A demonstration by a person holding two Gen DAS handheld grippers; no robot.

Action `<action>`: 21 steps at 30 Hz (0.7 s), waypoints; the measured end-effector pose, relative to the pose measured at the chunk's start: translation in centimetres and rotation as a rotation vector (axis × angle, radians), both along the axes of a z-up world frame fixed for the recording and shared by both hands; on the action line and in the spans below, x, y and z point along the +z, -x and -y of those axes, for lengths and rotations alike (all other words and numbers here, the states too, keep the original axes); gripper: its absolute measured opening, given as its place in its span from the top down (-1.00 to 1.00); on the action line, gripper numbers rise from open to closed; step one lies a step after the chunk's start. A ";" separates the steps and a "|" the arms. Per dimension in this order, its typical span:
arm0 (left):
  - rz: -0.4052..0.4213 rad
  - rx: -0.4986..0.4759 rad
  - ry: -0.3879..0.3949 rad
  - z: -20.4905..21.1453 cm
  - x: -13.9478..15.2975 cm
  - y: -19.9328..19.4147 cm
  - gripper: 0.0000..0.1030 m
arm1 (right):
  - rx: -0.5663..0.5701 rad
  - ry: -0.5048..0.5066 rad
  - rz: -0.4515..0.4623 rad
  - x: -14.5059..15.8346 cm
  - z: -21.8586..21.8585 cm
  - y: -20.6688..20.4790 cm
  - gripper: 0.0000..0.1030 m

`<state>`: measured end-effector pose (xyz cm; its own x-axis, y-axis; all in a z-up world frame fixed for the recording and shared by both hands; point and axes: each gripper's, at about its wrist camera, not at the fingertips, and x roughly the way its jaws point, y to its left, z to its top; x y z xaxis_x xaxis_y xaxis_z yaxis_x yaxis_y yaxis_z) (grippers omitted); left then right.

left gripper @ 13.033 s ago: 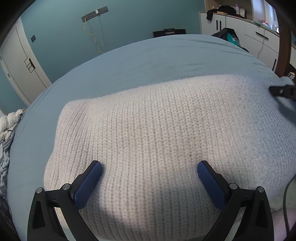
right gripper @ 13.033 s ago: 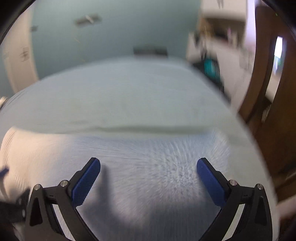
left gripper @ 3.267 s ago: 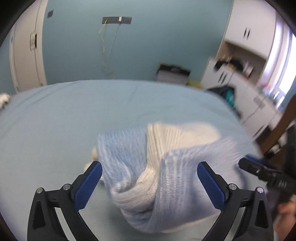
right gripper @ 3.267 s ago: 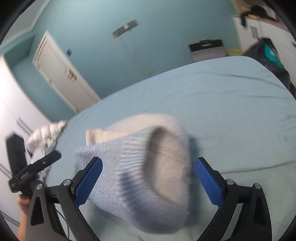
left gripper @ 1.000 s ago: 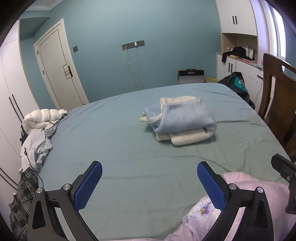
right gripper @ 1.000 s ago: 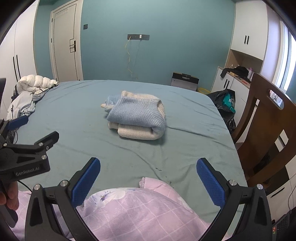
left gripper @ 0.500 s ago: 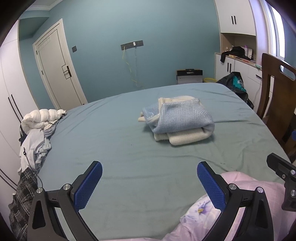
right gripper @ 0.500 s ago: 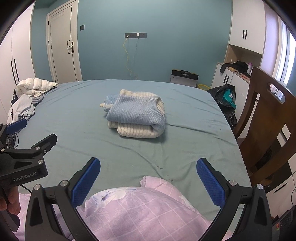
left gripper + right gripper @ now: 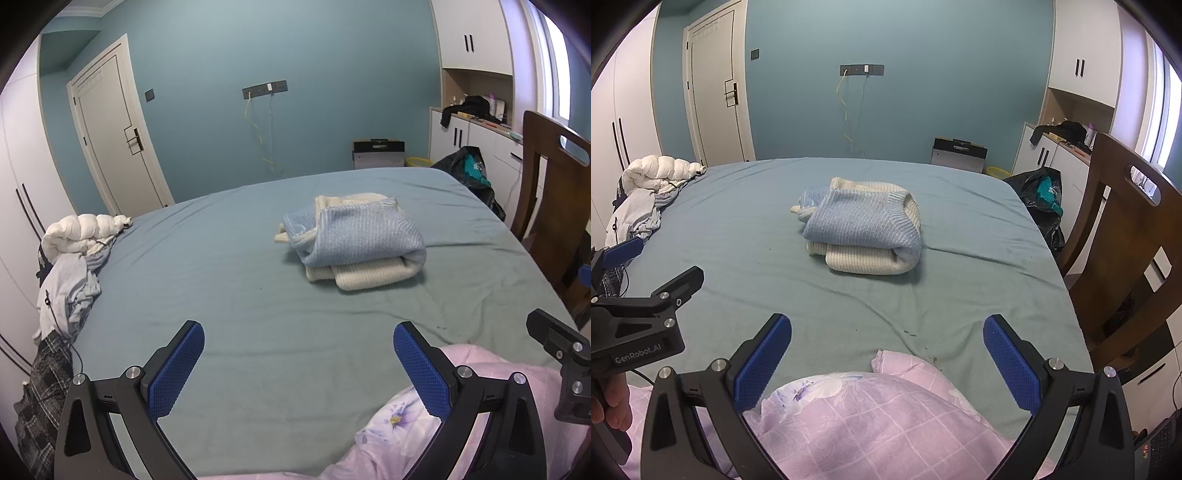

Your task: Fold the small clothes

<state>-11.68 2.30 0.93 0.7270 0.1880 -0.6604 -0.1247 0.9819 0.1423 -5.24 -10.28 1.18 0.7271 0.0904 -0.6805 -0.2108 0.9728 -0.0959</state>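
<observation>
At the far left edge of the bed (image 9: 221, 280) lies a pile of clothes (image 9: 70, 273), with a white puffy garment on top, grey fabric below it and a dark checked piece hanging nearest the camera. A white door (image 9: 118, 133) stands in the teal wall behind it.

The left gripper (image 9: 299, 373) is held low over the near part of the bed, level and pointing toward the far wall. Its jaws stand wide apart with nothing between them, and its blue pads (image 9: 177, 373) are clear of the sheet. In the right wrist view its black body shows at the left edge, with part of a hand (image 9: 609, 402) wrapped around the grip.

The folded sweater (image 9: 354, 243) rests on the sheet near the middle of the bed, well apart from both grippers. It is a compact bundle: a light blue knit layer wraps over the top, cream knit shows beneath and at the far side.

A pink floral quilt (image 9: 879, 424) bunches at the near edge, below and between the fingers of the right gripper (image 9: 886, 354). That gripper is also held level, facing the sweater, jaws spread wide and empty.

At the right, a brown wooden chair (image 9: 1123, 236) stands just beside the bed. Beyond it sit a black bag (image 9: 1041, 192) on the floor and white cabinets (image 9: 1071, 51) along the wall.
</observation>
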 end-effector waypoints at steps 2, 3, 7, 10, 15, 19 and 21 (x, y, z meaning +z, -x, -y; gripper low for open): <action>0.001 0.002 0.002 -0.1 0.0 0.0 -1.00 | 0.003 0.001 -0.001 0.1 -0.1 0.0 -0.97; -0.001 0.005 0.002 -0.1 0.0 -0.1 -1.00 | 0.003 0.002 -0.002 0.1 -0.1 0.1 -0.97; -0.001 0.001 0.027 -0.2 0.1 -0.1 -1.00 | 0.002 0.001 0.002 0.2 -0.1 0.1 -0.97; -0.002 -0.002 0.033 -0.2 0.1 -0.1 -1.00 | 0.004 0.002 0.002 0.2 -0.2 0.2 -0.97; -0.006 0.006 0.025 0.0 0.1 -0.2 -1.00 | 0.002 0.001 0.001 0.2 -0.2 0.2 -0.97; 0.000 0.001 0.023 0.1 0.0 -0.2 -1.00 | 0.000 -0.003 -0.002 0.2 -0.2 0.2 -0.97; 0.006 0.001 0.020 0.1 -0.1 -0.2 -1.00 | 0.002 -0.001 -0.005 0.1 -0.2 0.2 -0.97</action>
